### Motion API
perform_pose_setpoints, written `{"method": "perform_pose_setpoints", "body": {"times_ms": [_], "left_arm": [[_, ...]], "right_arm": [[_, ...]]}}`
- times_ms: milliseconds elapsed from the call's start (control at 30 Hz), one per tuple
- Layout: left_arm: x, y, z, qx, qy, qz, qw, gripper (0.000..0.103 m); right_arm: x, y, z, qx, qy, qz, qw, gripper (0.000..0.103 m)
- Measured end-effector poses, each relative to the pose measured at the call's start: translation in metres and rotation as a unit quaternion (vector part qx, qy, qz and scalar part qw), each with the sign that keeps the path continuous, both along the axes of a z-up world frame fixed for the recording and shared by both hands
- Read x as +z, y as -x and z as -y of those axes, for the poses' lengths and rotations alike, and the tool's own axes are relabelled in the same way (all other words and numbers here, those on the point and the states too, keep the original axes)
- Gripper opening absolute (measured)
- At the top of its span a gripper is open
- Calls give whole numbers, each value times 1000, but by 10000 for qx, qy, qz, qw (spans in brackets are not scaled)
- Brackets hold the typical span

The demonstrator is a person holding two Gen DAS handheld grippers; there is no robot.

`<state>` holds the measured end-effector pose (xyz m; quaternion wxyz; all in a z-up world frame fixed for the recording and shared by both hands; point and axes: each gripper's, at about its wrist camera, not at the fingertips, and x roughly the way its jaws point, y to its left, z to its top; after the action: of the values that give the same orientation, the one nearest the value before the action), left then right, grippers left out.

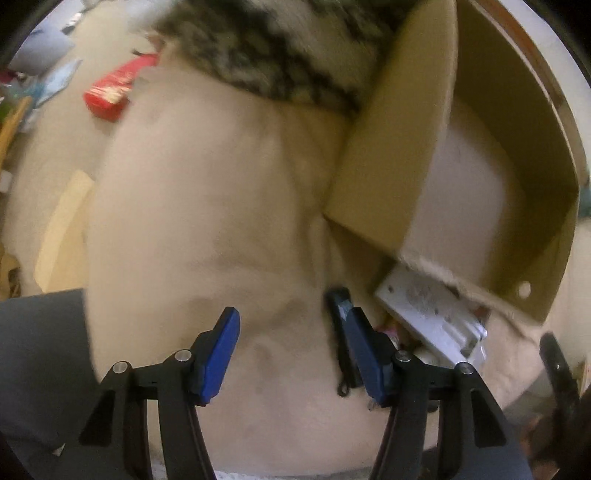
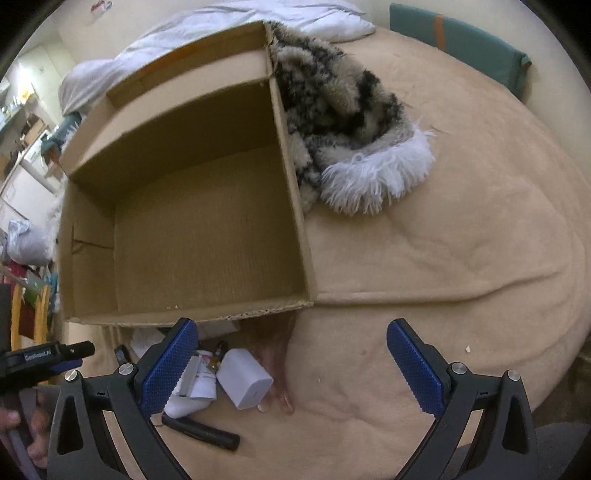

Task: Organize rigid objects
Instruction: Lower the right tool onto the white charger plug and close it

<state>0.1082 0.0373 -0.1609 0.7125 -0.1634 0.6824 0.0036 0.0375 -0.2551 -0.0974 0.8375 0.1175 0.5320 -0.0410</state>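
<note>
An open cardboard box (image 2: 192, 221) stands on a beige blanket (image 2: 443, 258), with nothing visible inside; it also shows in the left wrist view (image 1: 399, 155). Small items lie in front of it: a white cylinder (image 2: 245, 382), a black stick (image 2: 207, 432), white packets (image 2: 199, 376). My right gripper (image 2: 291, 365) is open and empty, above the blanket just right of these items. My left gripper (image 1: 295, 354) is open and empty over the blanket; a black stick (image 1: 341, 332) and a white flat device (image 1: 428, 314) lie by its right finger. The left gripper's tip shows in the right wrist view (image 2: 55, 356).
A black-and-white furry cloth (image 2: 343, 122) lies against the box's right side. A red package (image 1: 110, 92) and a pale board (image 1: 62, 229) lie on the floor at left. A white duvet (image 2: 184, 33) and a teal cushion (image 2: 461, 40) lie behind the box.
</note>
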Motion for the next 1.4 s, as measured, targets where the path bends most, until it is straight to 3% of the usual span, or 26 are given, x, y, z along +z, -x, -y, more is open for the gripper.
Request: {"method": "perform_pose_setpoints", "body": {"times_ms": [333, 367, 400, 433, 533, 633, 733, 767, 800, 833, 867, 933, 1000, 1100, 1267, 1400], "left_arm": [[-39, 6, 43, -155, 220, -231, 9994, 57], [-37, 6, 44, -152, 208, -178, 9995, 47], [-35, 6, 43, -126, 170, -82, 9997, 15], [-38, 6, 44, -169, 46, -147, 9997, 11], [-46, 6, 37, -117, 279, -274, 9992, 10], [-44, 3, 33, -234, 225, -284, 9991, 10], [-49, -2, 26, -297, 97, -310, 9990, 10], [-49, -2, 22, -296, 51, -332, 9990, 10], [-48, -1, 21, -277, 64, -386, 9988, 10], [-51, -1, 19, -281, 113, -471, 9984, 10], [-54, -2, 17, -302, 105, -518, 9981, 10], [-61, -4, 11, -361, -7, -548, 9978, 10], [-66, -4, 12, -439, -70, -599, 9972, 10], [-75, -5, 18, -542, -232, -589, 9965, 10], [-91, -1, 38, -517, -451, -608, 9958, 10], [-92, 5, 52, -590, -587, -515, 9952, 10]], "right_arm": [[-13, -7, -1, 89, -56, -262, 9996, 103], [-14, -7, -2, 107, -84, -293, 9995, 103], [-16, -7, -3, 126, -109, -311, 9994, 103], [-16, -7, -3, 147, -136, -333, 9992, 103], [-19, -7, -6, 229, -390, -384, 9982, 103], [-21, -9, -9, 333, -626, -460, 9964, 103], [-31, -9, -16, 473, -564, -733, 9946, 103], [-35, -9, -19, 515, -485, -842, 9939, 95], [-37, -9, -23, 607, -449, -904, 9930, 68], [-39, -8, -26, 690, -422, -978, 9919, 57], [-42, -7, -30, 778, -405, -1058, 9905, 50], [-45, -6, -43, 1046, -315, -1126, 9876, 50], [-48, -4, -58, 1349, -55, -1175, 9839, 50], [-59, -3, -81, 1695, 710, -1282, 9746, 50], [-81, -3, -120, 2368, 1474, -1346, 9508, 51], [-94, -4, -140, 2562, 2074, -1319, 9349, 52]]}}
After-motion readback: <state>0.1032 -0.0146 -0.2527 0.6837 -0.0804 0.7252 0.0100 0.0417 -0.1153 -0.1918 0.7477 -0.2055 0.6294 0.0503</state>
